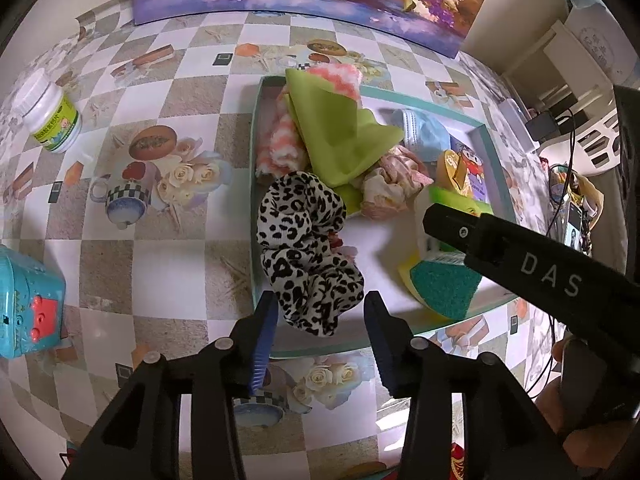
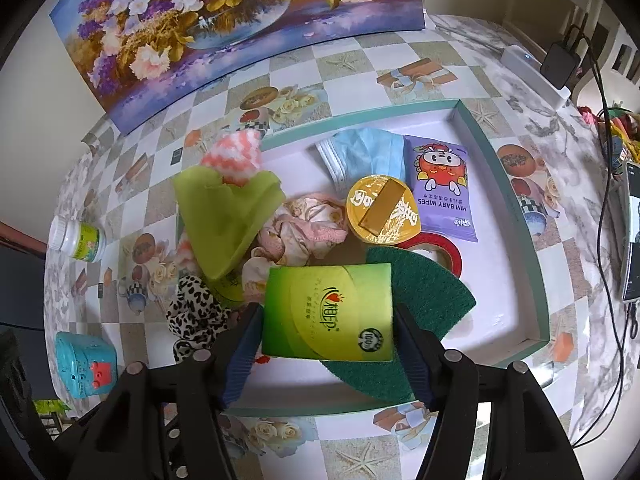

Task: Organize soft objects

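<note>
Looks well into the step of gathering soft things into the tray (image 1: 253, 184) on the worktop (image 1: 160, 260), a slick oilcloth printed with checks and roses. Takes that tray as landmark: shallow, rectangular, teal-rimmed, white inside. Finds in its far-left part a lime-green cloth (image 1: 336, 132), smooth and folded to a peak, over a fluffy pink-and-white chenille cloth (image 1: 280, 148). Finds across its near-left rim the leopard-print scrunchie (image 1: 304, 248), puckered and limp, half in and half out, with the left tongs (image 1: 320, 320) released and standing apart on either side of it. Finds over its near middle a glossy green tissue pack (image 2: 328, 312), rectangular and probably squashy, clenched by its sides in the right tongs (image 2: 326, 312), above a coarse dark-green scouring pad (image 2: 432, 292) with a curved edge. Calls next, most likely, for lowering the pack onto the bare white floor at the near-right and easing the grip, then nudging the scrunchie fully inside. Leaves, towards the far side, a crumpled floral cloth (image 2: 304, 224), a pleated blue mask (image 2: 360, 152), a purple wipes packet (image 2: 440, 188), a gold foil-lidded cup (image 2: 384, 208) and a red tape roll (image 2: 448, 252).
</note>
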A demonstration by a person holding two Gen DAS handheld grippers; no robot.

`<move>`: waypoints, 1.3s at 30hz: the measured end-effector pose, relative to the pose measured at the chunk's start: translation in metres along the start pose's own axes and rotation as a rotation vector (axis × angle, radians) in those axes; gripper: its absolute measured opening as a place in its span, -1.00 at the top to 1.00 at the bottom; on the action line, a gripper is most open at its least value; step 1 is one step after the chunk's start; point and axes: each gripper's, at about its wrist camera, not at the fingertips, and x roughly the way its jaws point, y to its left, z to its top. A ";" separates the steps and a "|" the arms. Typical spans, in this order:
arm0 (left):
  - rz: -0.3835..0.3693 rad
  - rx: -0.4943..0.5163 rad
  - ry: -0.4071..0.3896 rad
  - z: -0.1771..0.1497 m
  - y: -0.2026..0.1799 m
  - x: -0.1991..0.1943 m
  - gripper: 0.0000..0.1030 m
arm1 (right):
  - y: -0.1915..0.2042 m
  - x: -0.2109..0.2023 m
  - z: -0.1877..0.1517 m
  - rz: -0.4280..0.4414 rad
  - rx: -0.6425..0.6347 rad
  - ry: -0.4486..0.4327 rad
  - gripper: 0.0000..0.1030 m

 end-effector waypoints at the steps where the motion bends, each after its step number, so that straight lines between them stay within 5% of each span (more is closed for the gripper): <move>1: 0.003 -0.003 -0.002 0.000 0.001 -0.001 0.08 | 0.000 -0.001 0.000 0.001 0.001 -0.002 -0.34; 6: 0.007 -0.025 -0.011 -0.001 0.008 -0.005 -0.07 | 0.000 -0.003 -0.002 0.018 0.008 -0.009 -0.53; 15: -0.012 -0.068 -0.032 -0.005 0.023 -0.017 -0.14 | 0.000 -0.006 -0.007 0.018 0.012 -0.015 -0.54; 19: 0.029 -0.107 -0.063 -0.007 0.036 -0.026 -0.36 | -0.001 -0.007 -0.013 0.010 0.009 -0.014 -0.54; 24: 0.116 -0.142 -0.091 -0.009 0.051 -0.033 -0.40 | 0.000 -0.009 -0.021 0.011 0.002 -0.014 -0.54; 28: 0.165 -0.149 -0.113 -0.012 0.059 -0.036 -0.72 | 0.003 -0.011 -0.028 0.009 -0.010 -0.016 -0.55; 32: 0.199 -0.152 -0.129 -0.015 0.063 -0.040 -0.73 | 0.006 -0.014 -0.033 0.004 -0.021 -0.023 -0.59; 36: 0.223 -0.161 -0.131 -0.017 0.069 -0.041 -0.81 | 0.010 -0.015 -0.040 0.005 -0.033 -0.025 -0.96; 39: 0.240 -0.160 -0.128 -0.019 0.072 -0.041 -0.82 | 0.013 -0.019 -0.045 0.004 -0.047 -0.039 -0.98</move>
